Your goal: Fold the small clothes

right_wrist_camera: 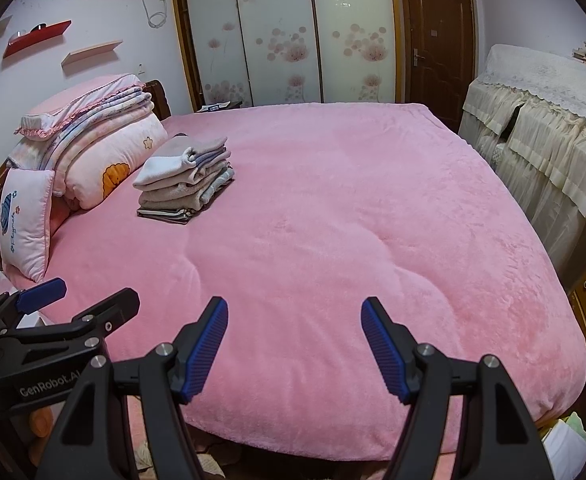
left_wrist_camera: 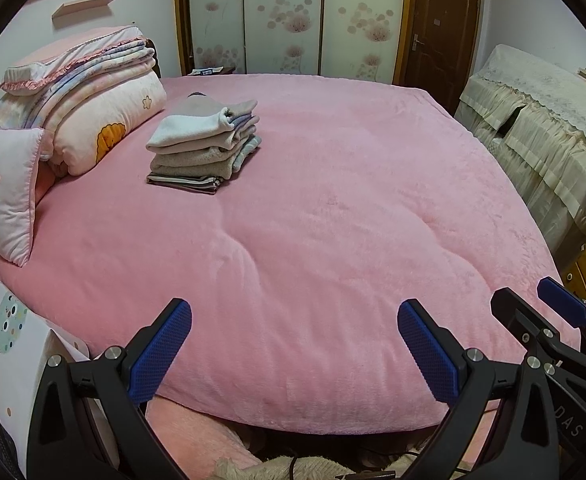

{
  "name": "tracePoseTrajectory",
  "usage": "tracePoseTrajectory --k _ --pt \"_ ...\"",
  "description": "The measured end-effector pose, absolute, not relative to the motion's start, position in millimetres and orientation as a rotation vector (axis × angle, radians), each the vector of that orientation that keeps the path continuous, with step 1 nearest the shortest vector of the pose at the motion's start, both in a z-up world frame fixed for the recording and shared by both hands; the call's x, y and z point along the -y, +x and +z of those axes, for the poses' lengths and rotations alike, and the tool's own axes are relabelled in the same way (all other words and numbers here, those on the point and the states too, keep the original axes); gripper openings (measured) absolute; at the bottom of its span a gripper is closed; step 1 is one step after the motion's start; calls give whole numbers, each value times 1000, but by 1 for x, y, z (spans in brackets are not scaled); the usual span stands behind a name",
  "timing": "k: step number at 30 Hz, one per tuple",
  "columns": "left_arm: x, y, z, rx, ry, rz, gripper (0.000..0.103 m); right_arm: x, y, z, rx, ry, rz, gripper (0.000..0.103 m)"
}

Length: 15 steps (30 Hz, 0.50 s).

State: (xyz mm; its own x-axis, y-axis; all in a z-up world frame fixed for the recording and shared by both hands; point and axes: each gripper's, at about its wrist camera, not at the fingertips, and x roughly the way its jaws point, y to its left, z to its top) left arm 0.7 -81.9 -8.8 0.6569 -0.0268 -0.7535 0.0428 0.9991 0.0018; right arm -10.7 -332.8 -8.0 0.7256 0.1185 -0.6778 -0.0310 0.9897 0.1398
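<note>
A stack of several folded small clothes [left_wrist_camera: 203, 144] in white, beige and grey lies on the pink bed [left_wrist_camera: 333, 220] toward the far left; it also shows in the right wrist view [right_wrist_camera: 185, 178]. My left gripper [left_wrist_camera: 293, 312] is open and empty, held over the bed's near edge, far from the stack. My right gripper [right_wrist_camera: 295, 310] is open and empty beside it, also over the near edge. Each gripper shows in the other's view: the right gripper [left_wrist_camera: 533, 300] at the right edge, the left gripper [right_wrist_camera: 89, 294] at the left edge. No unfolded garment is in view.
Folded quilts and pillows [left_wrist_camera: 81, 96] are piled at the bed's head on the left, with a small white cushion [left_wrist_camera: 5, 192] in front. A cloth-covered cabinet [left_wrist_camera: 541, 128] stands along the right side. A wardrobe [left_wrist_camera: 285, 16] and a brown door [left_wrist_camera: 437, 24] are at the back.
</note>
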Motion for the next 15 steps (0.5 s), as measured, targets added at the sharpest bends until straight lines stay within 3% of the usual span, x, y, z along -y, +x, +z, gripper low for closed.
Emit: tracePoseTrajectory --k 15 --pt "86 2 -8 -854 26 -36 102 335 -9 -9 -756 122 84 70"
